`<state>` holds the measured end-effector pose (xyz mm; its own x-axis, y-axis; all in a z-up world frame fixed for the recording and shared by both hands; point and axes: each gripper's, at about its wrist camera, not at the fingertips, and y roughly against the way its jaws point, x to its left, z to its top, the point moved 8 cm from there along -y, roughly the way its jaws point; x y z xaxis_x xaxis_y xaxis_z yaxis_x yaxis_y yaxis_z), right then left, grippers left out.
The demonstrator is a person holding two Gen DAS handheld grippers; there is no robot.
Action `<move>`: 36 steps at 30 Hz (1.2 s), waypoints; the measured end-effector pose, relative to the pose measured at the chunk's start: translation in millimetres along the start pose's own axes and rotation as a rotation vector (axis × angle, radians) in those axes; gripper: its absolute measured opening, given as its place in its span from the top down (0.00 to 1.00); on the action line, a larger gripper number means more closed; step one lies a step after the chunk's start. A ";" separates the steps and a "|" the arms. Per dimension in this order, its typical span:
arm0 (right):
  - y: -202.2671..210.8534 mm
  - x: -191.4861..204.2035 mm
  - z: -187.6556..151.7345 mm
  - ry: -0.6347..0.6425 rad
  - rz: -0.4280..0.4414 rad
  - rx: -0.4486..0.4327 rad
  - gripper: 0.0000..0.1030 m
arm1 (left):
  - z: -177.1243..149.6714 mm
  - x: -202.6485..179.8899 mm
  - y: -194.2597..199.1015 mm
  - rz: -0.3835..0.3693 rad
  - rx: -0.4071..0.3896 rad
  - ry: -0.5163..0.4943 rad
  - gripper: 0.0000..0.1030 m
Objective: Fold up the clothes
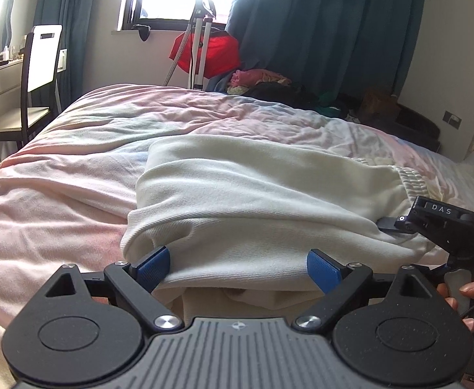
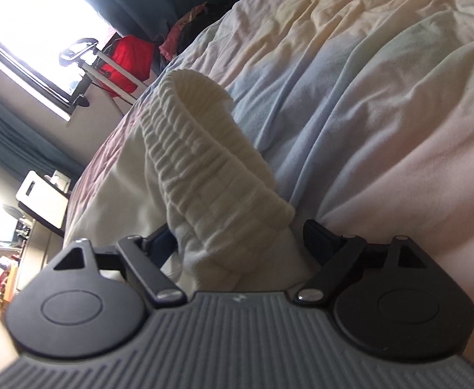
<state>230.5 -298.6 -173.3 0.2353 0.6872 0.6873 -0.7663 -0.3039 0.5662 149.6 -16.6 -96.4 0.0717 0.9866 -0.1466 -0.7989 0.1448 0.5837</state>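
Observation:
A cream-white garment (image 1: pixel 243 191) lies folded over on the bed, its ribbed elastic waistband (image 2: pixel 211 168) toward the right. In the left wrist view my left gripper (image 1: pixel 238 267) stands open, blue pads (image 1: pixel 154 267) wide apart, with the garment's near folded edge lying between them. In the right wrist view my right gripper (image 2: pixel 237 240) is open too, and the bunched waistband end rises between its fingers; whether it touches the right-hand pad I cannot tell. The right gripper's black body (image 1: pixel 438 223) shows at the garment's right end, with a person's fingers (image 1: pixel 464 290) on its handle.
The bed's pink and pale blue cover (image 1: pixel 75 178) is rumpled all around the garment. A pile of clothes (image 1: pixel 269 84) lies at the far edge under dark teal curtains. A chair (image 1: pixel 39 74) and desk stand left of the bed; a red bag (image 1: pixel 211 52) hangs by the window.

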 end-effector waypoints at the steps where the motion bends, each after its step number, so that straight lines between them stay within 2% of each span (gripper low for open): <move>1: 3.0 8.5 -0.4 0.009 0.044 -0.004 0.15 | 0.0 0.5 0.1 0.003 0.001 0.003 0.10; 7: 31.5 48.4 8.1 0.032 0.287 -0.088 0.15 | 1.8 4.0 1.7 0.009 0.003 0.047 0.09; 10: 15.2 39.3 2.7 0.063 0.180 -0.038 0.15 | 4.8 3.9 4.0 -0.007 -0.001 0.067 0.09; 12: 0.9 27.9 -7.1 0.091 0.079 0.006 0.27 | 8.6 5.4 8.1 -0.024 -0.013 0.086 0.09; 13: -3.5 23.9 -10.6 0.104 0.038 0.019 0.29 | 10.6 6.2 10.1 -0.033 -0.019 0.096 0.09; 16: 2.0 25.2 -10.1 0.136 -0.016 -0.019 0.47 | 20.6 24.9 22.5 -0.049 -0.058 0.199 0.07; 18: 11.4 30.8 -5.5 0.148 -0.020 -0.055 0.62 | 26.0 42.5 29.1 -0.055 -0.083 0.288 0.05; 20: 18.4 34.6 -1.4 0.151 -0.021 -0.081 0.66 | 27.9 64.9 24.9 -0.037 -0.077 0.398 0.04; 22: 20.8 34.3 2.7 0.144 -0.021 -0.097 0.68 | 21.8 76.7 10.3 -0.037 -0.017 0.465 0.05; 25: 19.7 32.4 5.2 0.131 -0.015 -0.105 0.68 | 9.5 82.2 -10.7 -0.083 0.078 0.555 0.07; 29: 19.1 34.5 4.6 0.145 -0.012 -0.115 0.68 | 4.6 74.7 -26.2 -0.186 0.124 0.611 0.08; 31: 18.0 39.7 2.7 0.173 -0.017 -0.120 0.68 | 0.8 78.1 -34.8 -0.188 0.121 0.606 0.16; 34: 20.7 47.9 0.5 0.243 -0.037 -0.129 0.68 | 4.8 75.6 -39.6 -0.142 0.104 0.535 0.29; 36: 24.8 54.0 -0.5 0.270 -0.039 -0.143 0.69 | 10.3 70.7 -35.4 -0.135 0.087 0.498 0.43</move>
<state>223.9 -268.6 -122.4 0.1134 0.8530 0.5094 -0.8408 -0.1908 0.5066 189.2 48.9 -119.2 -0.1388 0.8061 -0.5752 -0.7479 0.2954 0.5944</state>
